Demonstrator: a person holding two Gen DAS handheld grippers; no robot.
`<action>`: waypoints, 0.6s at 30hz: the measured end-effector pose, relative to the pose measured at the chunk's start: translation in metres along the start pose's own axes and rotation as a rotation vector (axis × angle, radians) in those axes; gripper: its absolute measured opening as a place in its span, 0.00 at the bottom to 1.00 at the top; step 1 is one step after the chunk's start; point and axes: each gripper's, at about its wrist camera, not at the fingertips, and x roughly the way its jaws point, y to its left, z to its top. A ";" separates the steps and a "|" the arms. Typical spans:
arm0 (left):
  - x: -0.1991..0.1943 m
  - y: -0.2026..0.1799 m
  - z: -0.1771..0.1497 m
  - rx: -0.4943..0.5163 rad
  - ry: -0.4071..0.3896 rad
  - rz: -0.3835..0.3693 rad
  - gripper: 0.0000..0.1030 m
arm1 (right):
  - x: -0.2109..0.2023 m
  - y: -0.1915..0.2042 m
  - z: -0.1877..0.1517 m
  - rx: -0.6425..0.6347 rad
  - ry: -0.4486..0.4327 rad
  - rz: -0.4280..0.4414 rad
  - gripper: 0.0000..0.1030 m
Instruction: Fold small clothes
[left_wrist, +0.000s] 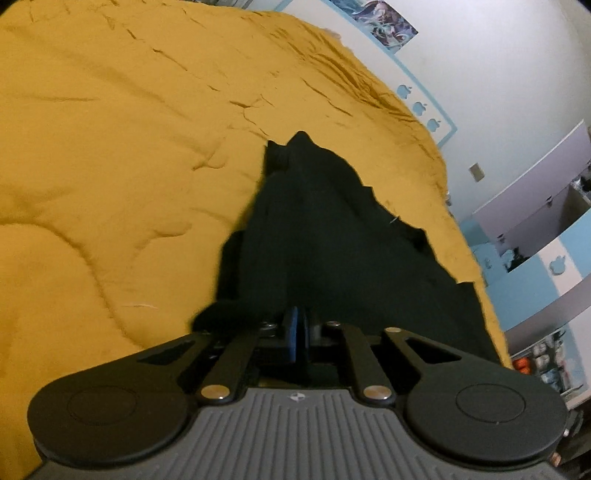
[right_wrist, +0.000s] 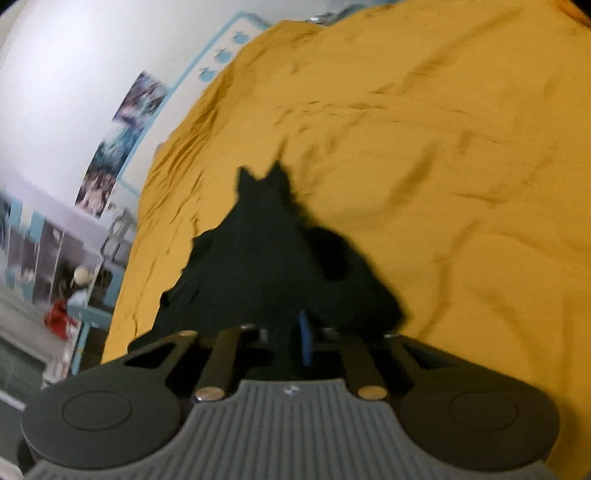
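Small black cloth garment (left_wrist: 325, 236) draped over a mustard-yellow quilted bedspread (left_wrist: 110, 147), left gripper (left_wrist: 295, 332) pinching its near edge, right gripper (right_wrist: 304, 339) likewise clamped on the fabric, right view blurred

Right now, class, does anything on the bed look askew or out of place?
Only the black garment: it hangs bunched and uneven from the left gripper and right gripper, not yet folded. The mustard quilt is merely creased.
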 end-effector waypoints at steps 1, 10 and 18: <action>-0.004 0.001 0.000 0.001 0.002 0.004 0.09 | -0.003 -0.001 0.001 0.006 0.005 0.000 0.00; -0.010 -0.072 0.050 0.195 -0.037 -0.070 0.31 | -0.020 0.112 0.000 -0.453 -0.082 -0.232 0.34; 0.064 -0.106 0.093 0.283 0.016 -0.060 0.31 | 0.039 0.159 -0.008 -0.703 -0.034 -0.281 0.38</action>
